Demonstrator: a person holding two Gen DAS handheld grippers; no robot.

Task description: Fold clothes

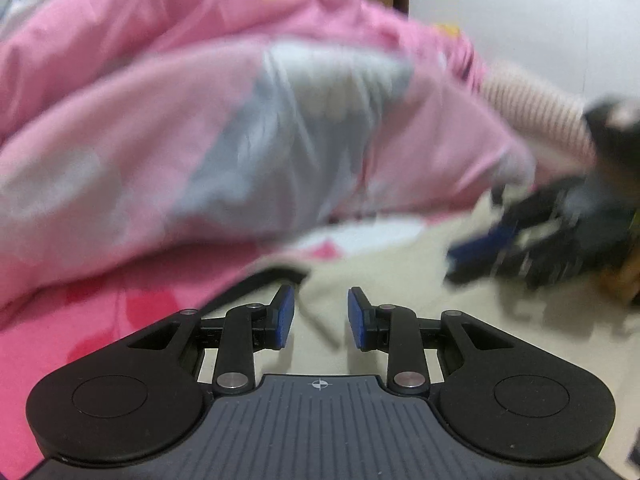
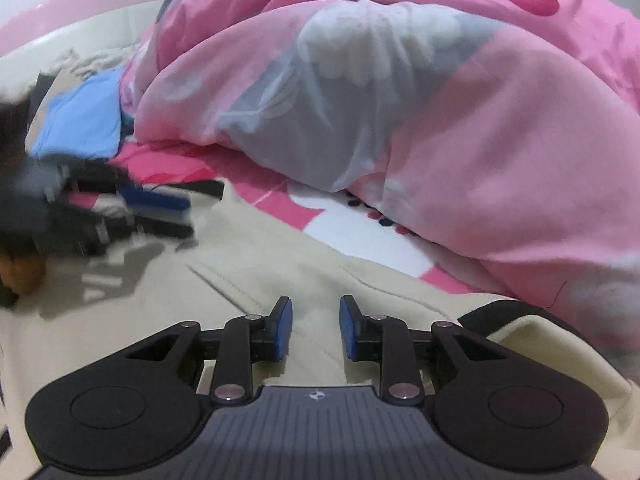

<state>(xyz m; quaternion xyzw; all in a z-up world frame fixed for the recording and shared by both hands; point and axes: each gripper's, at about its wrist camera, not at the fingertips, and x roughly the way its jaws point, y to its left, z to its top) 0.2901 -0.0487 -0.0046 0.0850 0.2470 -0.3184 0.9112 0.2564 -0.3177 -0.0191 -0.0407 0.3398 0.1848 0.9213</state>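
Soft cream fabric garment (image 2: 280, 264) lies under both released claws, left claw (image 1: 321, 317) and right claw (image 2: 315, 328); puffy pink quilt (image 2: 440, 100) bulges beyond, the left view blurred

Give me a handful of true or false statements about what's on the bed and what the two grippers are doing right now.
1. The cream garment lies under both grippers. True.
2. The right gripper clamps a fold of cloth. False: nothing is between its fingers.
3. The pink quilt is bunched up behind the garment. True.
4. The left gripper holds the quilt. False: its jaws are apart and empty.
5. A folded blue cloth lies beside the quilt. True.
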